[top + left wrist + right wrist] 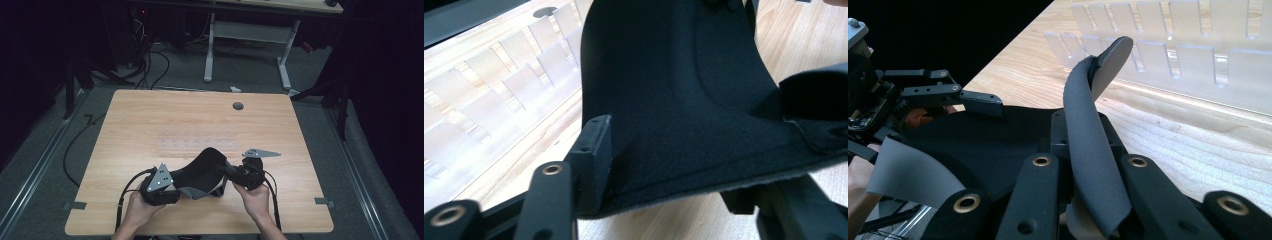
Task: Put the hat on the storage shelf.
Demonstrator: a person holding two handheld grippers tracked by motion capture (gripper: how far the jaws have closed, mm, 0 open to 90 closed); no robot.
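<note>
Black fabric piece (202, 172) pinched by both tongs, left (172, 192), right (227, 172), clear slotted tray (197, 144) just behind

A black, flexible fabric pad (202, 170) with a grey underside hangs above the near part of the wooden table, bowed like a sling between its two ends. Its far edge curls upward. In the right gripper view one grey-backed strip (1093, 150) stands up, bending over at its tip

The left tool (664, 200) clamps the near edge of a black pad (674, 100). A clear slotted tray (499, 95) lies on the wooden table (804, 40) beside it
</note>
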